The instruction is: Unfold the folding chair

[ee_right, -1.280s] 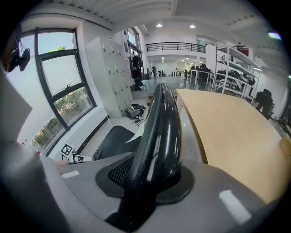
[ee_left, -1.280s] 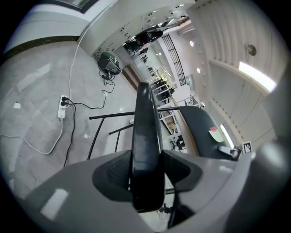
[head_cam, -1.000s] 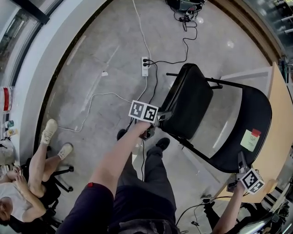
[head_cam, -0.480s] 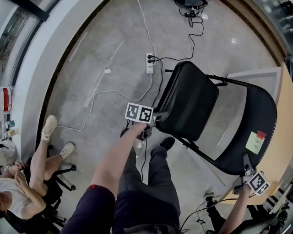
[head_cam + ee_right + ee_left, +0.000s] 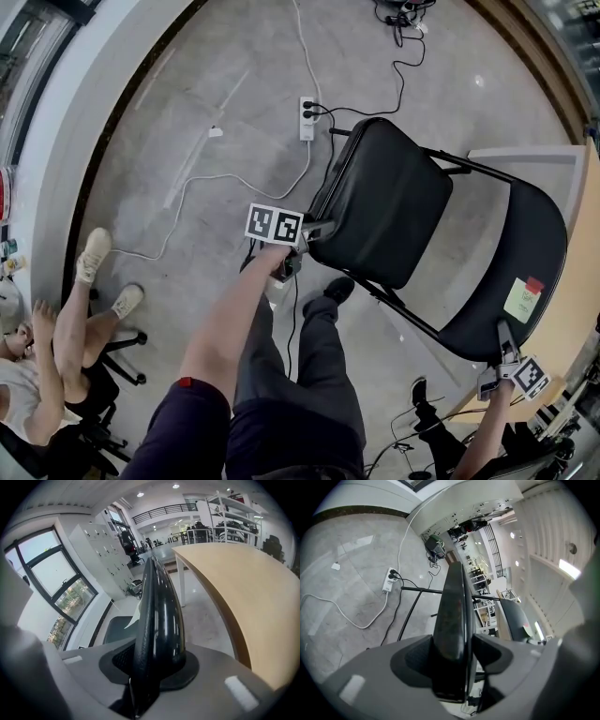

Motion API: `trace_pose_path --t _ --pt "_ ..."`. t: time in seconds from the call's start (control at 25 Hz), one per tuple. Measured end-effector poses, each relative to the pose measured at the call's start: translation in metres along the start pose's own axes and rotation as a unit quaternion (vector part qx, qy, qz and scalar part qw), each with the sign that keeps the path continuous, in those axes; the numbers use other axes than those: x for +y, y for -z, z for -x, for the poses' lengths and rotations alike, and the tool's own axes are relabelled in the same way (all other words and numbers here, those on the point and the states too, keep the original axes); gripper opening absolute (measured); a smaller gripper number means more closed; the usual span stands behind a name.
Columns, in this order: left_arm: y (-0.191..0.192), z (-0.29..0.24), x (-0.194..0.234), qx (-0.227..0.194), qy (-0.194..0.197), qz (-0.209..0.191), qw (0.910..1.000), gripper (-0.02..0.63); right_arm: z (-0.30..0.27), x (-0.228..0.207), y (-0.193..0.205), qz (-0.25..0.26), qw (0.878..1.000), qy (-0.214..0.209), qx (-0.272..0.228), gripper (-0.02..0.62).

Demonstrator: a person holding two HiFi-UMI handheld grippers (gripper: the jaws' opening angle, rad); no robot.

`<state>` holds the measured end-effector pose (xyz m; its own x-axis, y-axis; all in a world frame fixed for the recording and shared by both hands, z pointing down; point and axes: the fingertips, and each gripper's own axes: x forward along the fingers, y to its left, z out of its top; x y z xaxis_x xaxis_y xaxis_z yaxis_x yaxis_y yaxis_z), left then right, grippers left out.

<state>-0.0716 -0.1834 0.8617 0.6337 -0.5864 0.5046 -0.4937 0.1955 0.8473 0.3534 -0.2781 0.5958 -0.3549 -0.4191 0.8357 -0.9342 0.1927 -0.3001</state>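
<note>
The black folding chair stands part unfolded in the head view, its seat point(image 5: 389, 216) swung out from the backrest point(image 5: 506, 272). My left gripper point(image 5: 319, 230) is at the seat's front edge. In the left gripper view that seat edge point(image 5: 452, 606) runs between the jaws of my left gripper point(image 5: 457, 653), which are opening, with a thin gap on the right side. My right gripper point(image 5: 503, 339) is at the backrest's top rim. In the right gripper view my right gripper point(image 5: 154, 663) is shut on the backrest rim point(image 5: 157, 606).
A white power strip point(image 5: 307, 119) with black and white cables lies on the concrete floor beyond the chair. A wooden table point(image 5: 577, 281) stands close behind the backrest. A seated person point(image 5: 56, 347) is at the lower left. My own legs point(image 5: 300, 375) stand beside the seat.
The seat has swung further out from the backrest and looks broader. My left gripper has gone down and to the left with the seat's edge. My right gripper has sunk slightly with the backrest rim.
</note>
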Motion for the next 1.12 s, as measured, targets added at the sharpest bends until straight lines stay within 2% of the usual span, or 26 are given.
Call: trace_pose_path --t 0.16,0.32,0.52,0.76,0.88,1.0,1.12 --pt "-0.001 -0.002 0.019 -0.002 -0.006 0.006 1.0000 0.278 -0.013 -0.006 0.004 -0.004 1.000 -0.013 0.010 0.104" --pt "-0.003 0.000 0.029 -0.007 -0.012 0.008 0.9999 0.286 -0.021 0.006 0.001 -0.010 0.998 -0.055 0.008 0.106" --pt "-0.002 0.001 0.039 -0.011 -0.022 0.014 0.9996 0.287 -0.020 0.004 0.007 -0.050 0.997 -0.050 0.012 0.101" --pt "-0.001 -0.004 0.041 -0.018 -0.017 0.006 0.9997 0.293 -0.022 -0.006 0.010 -0.044 0.997 -0.060 0.007 0.098" --pt "-0.004 -0.002 0.065 -0.030 -0.017 0.007 0.9994 0.292 -0.034 0.015 0.018 -0.042 0.997 -0.060 0.004 0.091" --pt "-0.008 0.007 0.096 -0.045 -0.032 0.010 0.9984 0.298 -0.049 0.042 0.026 -0.022 0.998 -0.067 0.003 0.077" --pt "-0.010 0.016 0.118 -0.050 -0.046 0.014 0.9976 0.306 -0.055 0.070 0.033 -0.025 0.997 -0.071 -0.001 0.067"
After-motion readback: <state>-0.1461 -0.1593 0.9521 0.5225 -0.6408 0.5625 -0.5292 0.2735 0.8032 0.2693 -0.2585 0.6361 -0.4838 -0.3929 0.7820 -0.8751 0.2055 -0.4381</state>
